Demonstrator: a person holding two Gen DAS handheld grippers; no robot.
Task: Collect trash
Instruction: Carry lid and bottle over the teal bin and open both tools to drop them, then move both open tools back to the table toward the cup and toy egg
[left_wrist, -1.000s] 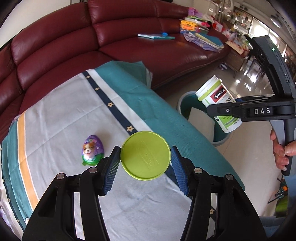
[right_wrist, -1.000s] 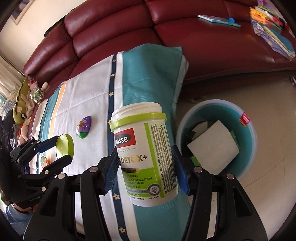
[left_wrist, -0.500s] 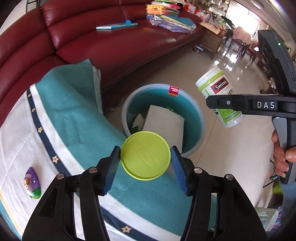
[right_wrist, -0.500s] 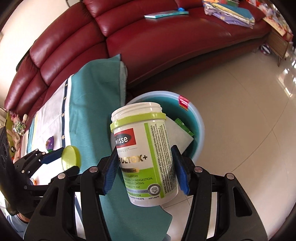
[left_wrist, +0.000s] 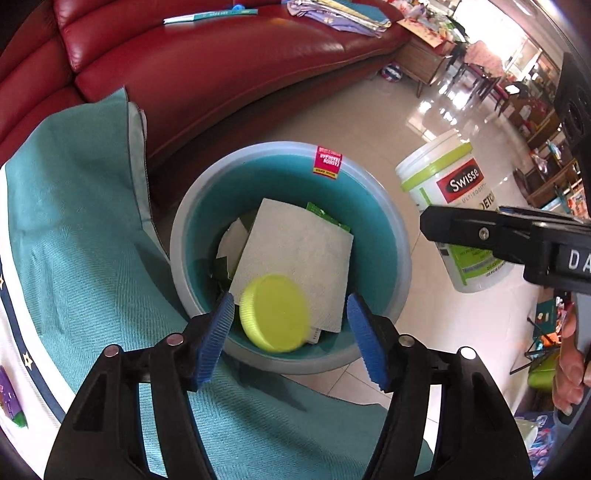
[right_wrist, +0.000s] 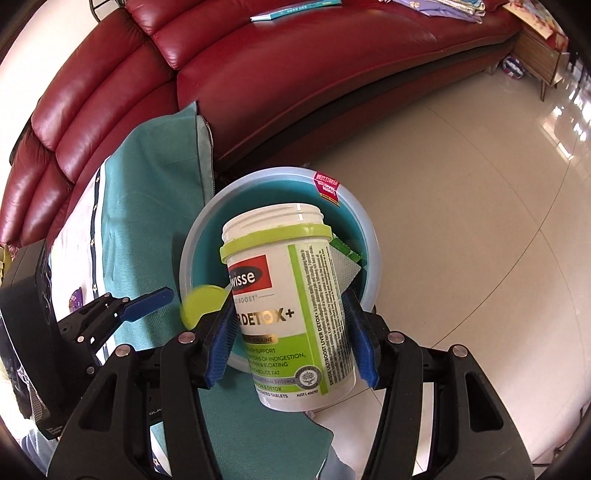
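A round lime-green lid (left_wrist: 273, 312) drops, blurred, into the teal trash bin (left_wrist: 402, 251) on the floor. My left gripper (left_wrist: 290, 301) hangs just above the bin with its jaws opening, and the blue pads (left_wrist: 218, 332) stand clear of the lid. My right gripper (right_wrist: 290, 306) is shut on a lidless white and green Swisse supplement bottle (right_wrist: 288, 295) and holds it upright over the bin (right_wrist: 373, 266). In the left wrist view the bottle (left_wrist: 447, 173) hangs to the right of the bin. The falling lid (right_wrist: 197, 302) shows by the left gripper's fingers (right_wrist: 147, 301).
The bin holds a white paper sheet (left_wrist: 295, 243) and a green packet (left_wrist: 325, 216). A table with a teal and white cloth (left_wrist: 74, 240) borders the bin on the left, with a purple toy egg (left_wrist: 11, 402) at its edge. A red leather sofa (left_wrist: 221, 66) stands behind.
Both grippers moved from over the table to above the bin. The left jaws spread and let the green lid fall out. The bottle stays gripped in the right jaws.
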